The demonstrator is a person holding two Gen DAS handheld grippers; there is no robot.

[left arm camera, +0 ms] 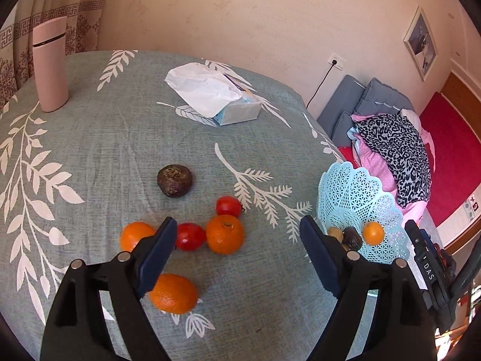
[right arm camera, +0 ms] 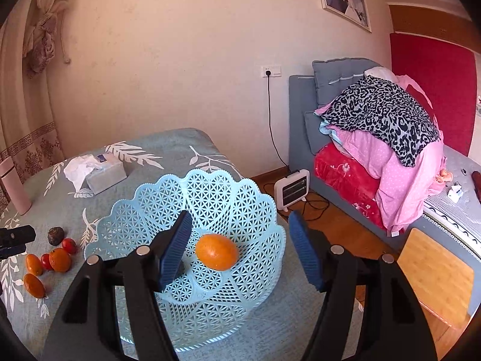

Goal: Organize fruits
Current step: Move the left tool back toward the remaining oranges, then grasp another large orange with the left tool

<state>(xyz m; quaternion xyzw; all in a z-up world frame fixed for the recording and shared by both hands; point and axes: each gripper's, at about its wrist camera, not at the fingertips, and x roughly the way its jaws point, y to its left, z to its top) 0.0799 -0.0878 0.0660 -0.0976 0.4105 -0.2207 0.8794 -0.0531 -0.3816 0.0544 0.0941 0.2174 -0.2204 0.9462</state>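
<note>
A light blue lattice basket [right arm camera: 234, 210] stands at the table's right edge; it also shows in the left wrist view [left arm camera: 354, 198]. An orange [right arm camera: 216, 251] lies in it, with dark fruits [left arm camera: 351, 237] beside it. My right gripper [right arm camera: 240, 249] is open and empty above the basket. My left gripper [left arm camera: 237, 255] is open and empty above loose fruit on the cloth: three oranges [left arm camera: 225, 234], [left arm camera: 135, 236], [left arm camera: 173, 293], two red tomatoes [left arm camera: 190, 236], [left arm camera: 228, 206] and a dark brown fruit [left arm camera: 174, 180].
A tissue box [left arm camera: 216, 96] lies at the back of the table. A pink flask [left arm camera: 49, 66] stands at the back left. Off the table's right edge are a bed with piled clothes [right arm camera: 384, 126] and a small white heater [right arm camera: 291, 191] on the floor.
</note>
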